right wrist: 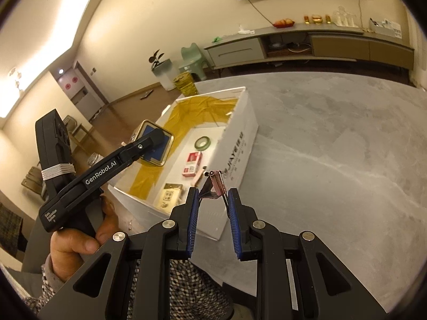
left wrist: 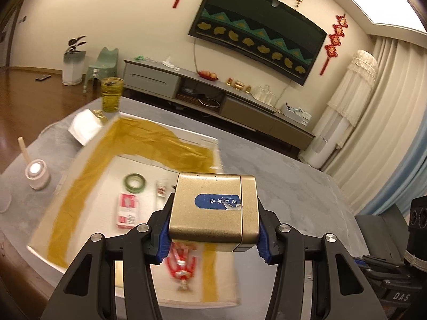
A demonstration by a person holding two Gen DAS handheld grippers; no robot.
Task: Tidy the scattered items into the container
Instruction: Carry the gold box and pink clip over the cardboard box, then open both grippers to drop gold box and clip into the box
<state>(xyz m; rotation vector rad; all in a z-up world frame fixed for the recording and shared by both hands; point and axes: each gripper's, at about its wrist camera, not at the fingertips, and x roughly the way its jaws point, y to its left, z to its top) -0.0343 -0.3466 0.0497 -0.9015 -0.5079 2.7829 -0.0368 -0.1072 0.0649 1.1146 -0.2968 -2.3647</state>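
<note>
Task approx. halfway: white box (left wrist: 80, 157) already holds green tape roll (left wrist: 135, 183), red packet (left wrist: 127, 210) & other bits. Left tongs (left wrist: 213, 226) pinch gold tin (left wrist: 213, 213) above the box; right tongs (right wrist: 213, 208) pinch binder clip (right wrist: 213, 186) near its rim. Both need dropping in; jar (left wrist: 37, 172) etc. still on bench (left wrist: 293, 186).

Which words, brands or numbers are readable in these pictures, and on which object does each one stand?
"GenRobot.AI": on the arm of the left gripper, seen from the right wrist.
"DAS": on a black device at the lower right of the left wrist view.
Blue label on the gold box: Chinese characters, too blurred to read.
Printing on the white box: too distorted to read.
Red packet: too small.
</note>
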